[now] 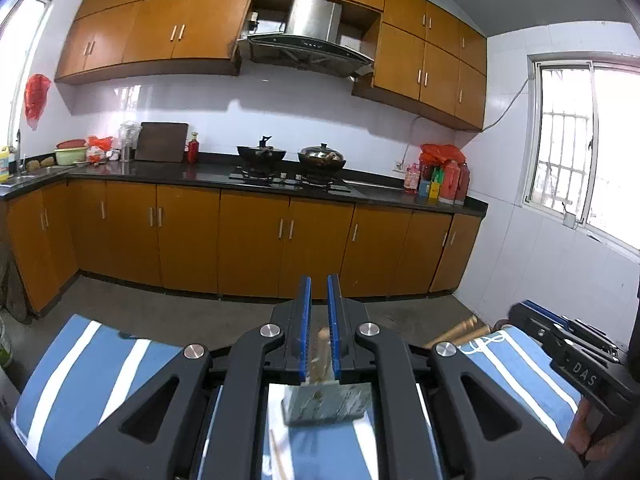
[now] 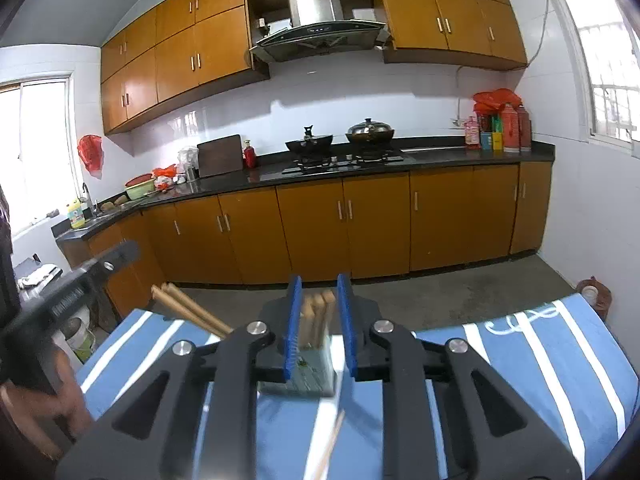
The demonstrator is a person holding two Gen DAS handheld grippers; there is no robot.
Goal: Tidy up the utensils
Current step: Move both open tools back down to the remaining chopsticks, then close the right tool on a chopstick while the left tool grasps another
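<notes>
My left gripper is shut on a few wooden chopsticks, holding them over a grey-green marbled holder block on the blue striped cloth. In the right wrist view the left gripper's chopsticks stick out at the left. My right gripper has its blue fingers around several wooden chopsticks standing in the same holder; a gap shows on the right side. One loose chopstick lies on the cloth below.
The cloth-covered table fills the foreground. Beyond the grey floor stands a kitchen counter with a stove, two woks, bottles and orange cabinets. The right gripper's body shows at the right.
</notes>
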